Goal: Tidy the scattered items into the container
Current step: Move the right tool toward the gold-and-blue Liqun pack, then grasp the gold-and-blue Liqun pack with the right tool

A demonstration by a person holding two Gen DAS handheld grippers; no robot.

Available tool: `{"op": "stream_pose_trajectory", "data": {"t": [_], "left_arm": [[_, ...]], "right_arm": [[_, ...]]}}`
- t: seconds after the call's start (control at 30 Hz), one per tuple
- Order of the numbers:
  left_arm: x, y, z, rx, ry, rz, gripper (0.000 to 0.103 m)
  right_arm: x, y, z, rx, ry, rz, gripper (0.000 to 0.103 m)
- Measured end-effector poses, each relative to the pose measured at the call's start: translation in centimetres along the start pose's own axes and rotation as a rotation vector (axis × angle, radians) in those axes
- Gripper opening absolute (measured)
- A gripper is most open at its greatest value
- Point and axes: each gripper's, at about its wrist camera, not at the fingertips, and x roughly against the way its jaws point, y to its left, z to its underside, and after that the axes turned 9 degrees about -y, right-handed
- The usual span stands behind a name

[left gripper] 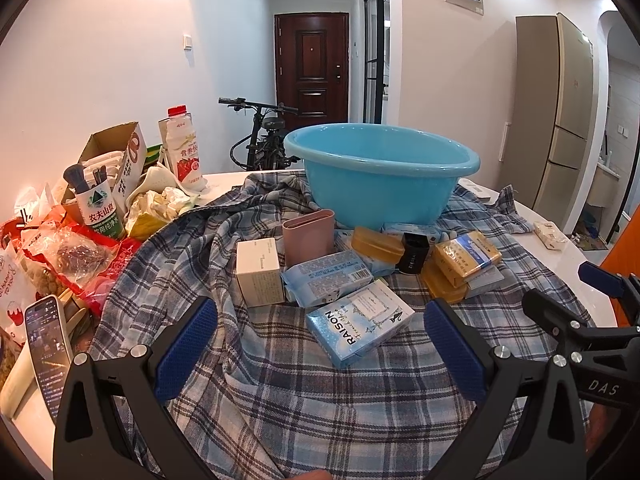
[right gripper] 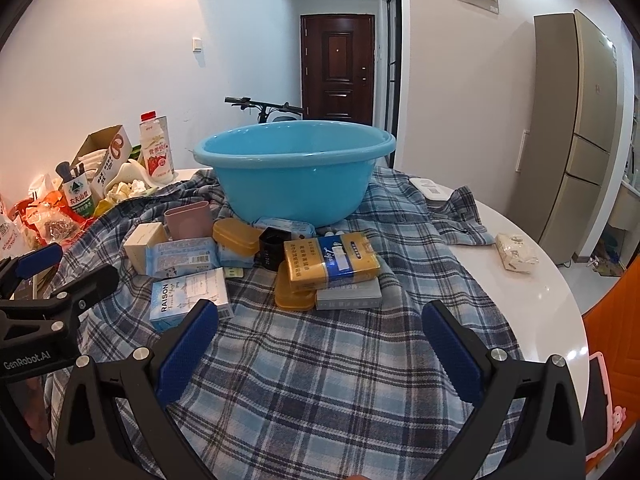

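A blue plastic basin [left gripper: 380, 184] [right gripper: 296, 184] stands on a plaid cloth [left gripper: 320, 380] [right gripper: 328, 360]. In front of it lie scattered small items: a RAISON box [left gripper: 358, 326] [right gripper: 188, 294], a blue tissue pack [left gripper: 328, 278], a white box [left gripper: 258, 272], a pink case [left gripper: 309, 236], a black box [left gripper: 414, 252], a yellow carton [left gripper: 466, 258] [right gripper: 332, 262] and amber cases [left gripper: 376, 246]. My left gripper [left gripper: 320, 348] is open and empty just before the RAISON box. My right gripper [right gripper: 320, 352] is open and empty, before the yellow carton.
Food bags, a milk bottle [left gripper: 182, 148], a cardboard box [left gripper: 116, 156] and a phone [left gripper: 48, 344] crowd the table's left side. A white packet [right gripper: 516, 252] lies on the bare white table [right gripper: 540, 300] at right. A bicycle [left gripper: 260, 136] stands behind.
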Motion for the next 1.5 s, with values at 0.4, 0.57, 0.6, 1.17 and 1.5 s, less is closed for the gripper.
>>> {"op": "stream_pose_trajectory", "data": {"t": [0.4, 0.57, 0.6, 1.17, 1.5], "left_arm": [[-1.9, 0.3, -0.6, 0.018, 0.009, 0.017, 0.103], [-2.9, 0.5, -0.6, 0.020, 0.022, 0.020, 0.103], [-3.2, 0.6, -0.5, 0.021, 0.025, 0.020, 0.103], [-6.1, 1.0, 0.0, 0.034, 0.083, 0.037, 0.103], [-6.4, 1.1, 0.2, 0.033, 0.098, 0.037, 0.103]], "right_arm": [[-6.8, -1.3, -1.3, -0.006, 0.115, -0.115, 0.103], [-11.1, -1.6, -1.2, 0.005, 0.204, -0.146, 0.103], [-11.7, -1.7, -1.2, 0.009, 0.211, -0.141, 0.103], [-16.9, -1.9, -0.2, 0.049, 0.314, -0.146, 0.103], [-16.0, -2.2, -0.6, 0.015, 0.274, -0.168, 0.089]]}}
